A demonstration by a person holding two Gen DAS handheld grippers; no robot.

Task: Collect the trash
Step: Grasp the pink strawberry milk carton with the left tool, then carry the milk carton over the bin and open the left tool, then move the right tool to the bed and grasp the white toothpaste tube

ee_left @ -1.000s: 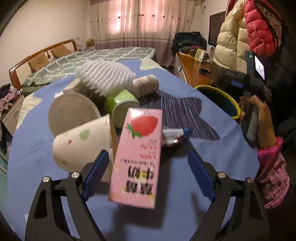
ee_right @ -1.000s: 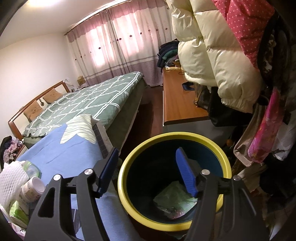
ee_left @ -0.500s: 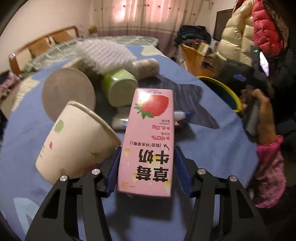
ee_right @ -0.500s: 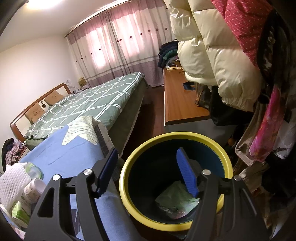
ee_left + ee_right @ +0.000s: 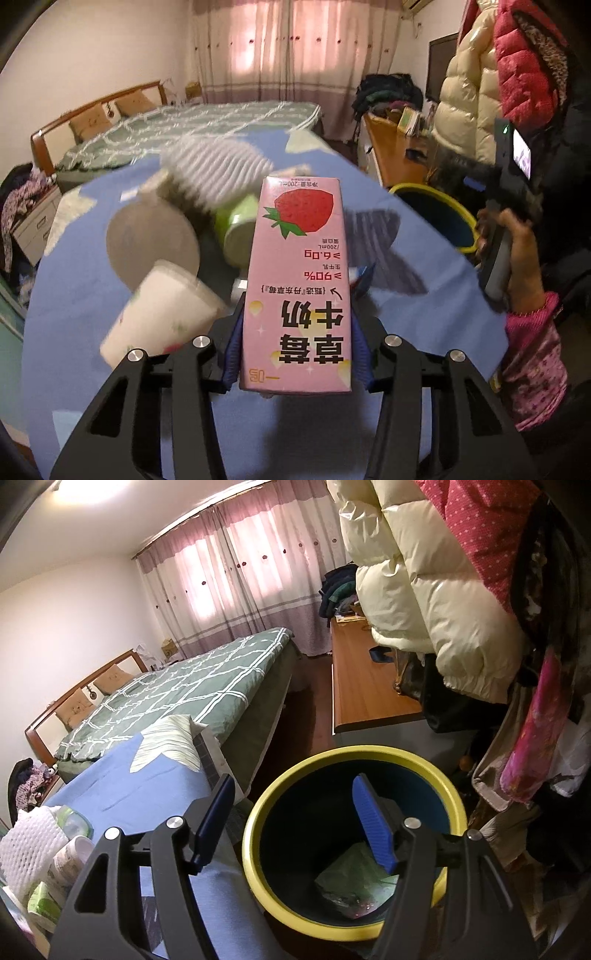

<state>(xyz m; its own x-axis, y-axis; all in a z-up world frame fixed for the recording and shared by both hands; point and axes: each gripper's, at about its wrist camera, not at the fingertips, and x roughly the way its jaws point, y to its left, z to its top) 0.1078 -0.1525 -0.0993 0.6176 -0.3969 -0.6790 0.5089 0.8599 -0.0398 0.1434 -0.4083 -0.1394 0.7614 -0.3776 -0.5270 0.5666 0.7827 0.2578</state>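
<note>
A pink strawberry milk carton (image 5: pixel 295 280) stands between the blue pads of my left gripper (image 5: pixel 295 347). The jaws are closing and the pads press on its two sides, holding it above the blue tablecloth (image 5: pixel 424 332). Behind it lie a paper cup (image 5: pixel 162 314), a green cup (image 5: pixel 236 229), a grey round lid (image 5: pixel 151 240) and white foam netting (image 5: pixel 218 173). My right gripper (image 5: pixel 291 794) hangs open and empty over the yellow-rimmed bin (image 5: pixel 332 753), which holds green wrapping (image 5: pixel 354 875).
The bin (image 5: pixel 428 192) stands past the table's right edge, beside a person's hand (image 5: pixel 517 251) holding the right gripper. A green bed (image 5: pixel 192 686) lies behind the table. A wooden desk (image 5: pixel 365 686) and hanging coats (image 5: pixel 424 590) crowd the right side.
The left jaws have shut onto the pink carton, which now stands straight between the pads and is raised a little. The right gripper has stayed over the bin.
</note>
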